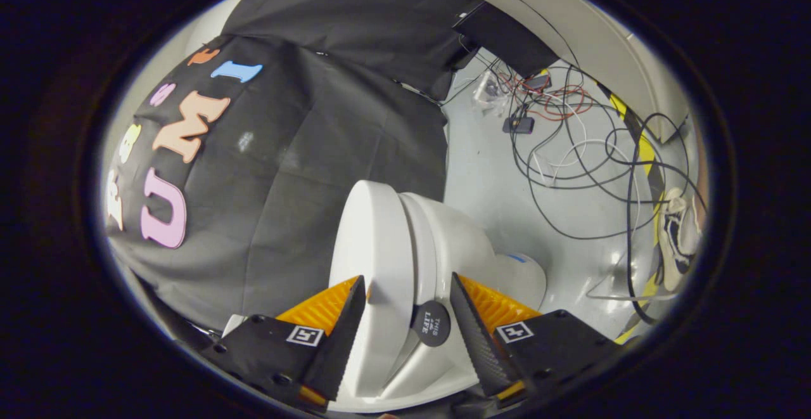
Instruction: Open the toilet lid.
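The tongs [405, 317] are held open, their fingers spread either side of the toilet lid [374, 267]. The lid is seen raised edge-on above the toilet [469, 248], apart from both fingers

The toilet lid [374, 260] and bowl [469, 248] are glossy white. The gripper [405, 336] has black ribbed fingers [345, 336] backed in orange, spread apart astride the lid. The floor [494, 178] is pale grey, strewn with black, white and red cables [570, 134]. Yellow-black striped tape [643, 146] runs beside them.
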`<state>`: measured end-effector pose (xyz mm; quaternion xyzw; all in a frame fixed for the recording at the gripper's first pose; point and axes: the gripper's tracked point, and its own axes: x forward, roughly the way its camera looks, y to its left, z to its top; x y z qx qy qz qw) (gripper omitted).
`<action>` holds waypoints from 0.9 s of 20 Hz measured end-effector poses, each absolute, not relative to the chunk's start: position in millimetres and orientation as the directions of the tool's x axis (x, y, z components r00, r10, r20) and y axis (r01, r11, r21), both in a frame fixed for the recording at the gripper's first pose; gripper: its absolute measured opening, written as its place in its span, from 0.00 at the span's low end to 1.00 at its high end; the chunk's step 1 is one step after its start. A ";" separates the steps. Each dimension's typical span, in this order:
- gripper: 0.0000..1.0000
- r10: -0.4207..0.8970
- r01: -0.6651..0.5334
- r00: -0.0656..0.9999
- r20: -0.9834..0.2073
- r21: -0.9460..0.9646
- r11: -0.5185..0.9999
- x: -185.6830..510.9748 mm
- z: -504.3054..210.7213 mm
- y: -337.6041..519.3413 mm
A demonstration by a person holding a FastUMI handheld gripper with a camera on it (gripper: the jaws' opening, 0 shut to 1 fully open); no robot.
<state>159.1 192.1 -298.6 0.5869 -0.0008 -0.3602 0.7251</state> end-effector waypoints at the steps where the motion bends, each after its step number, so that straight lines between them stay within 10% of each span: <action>1: 0.88 -0.524 0.512 0.744 -0.416 0.858 0.046 157.7 -297.4 193.2; 13: 0.84 -0.449 0.546 0.725 -0.523 0.833 -0.089 144.2 -326.3 214.7; 18: 0.53 -0.416 0.487 0.763 -0.494 0.863 -0.132 156.2 -324.3 216.1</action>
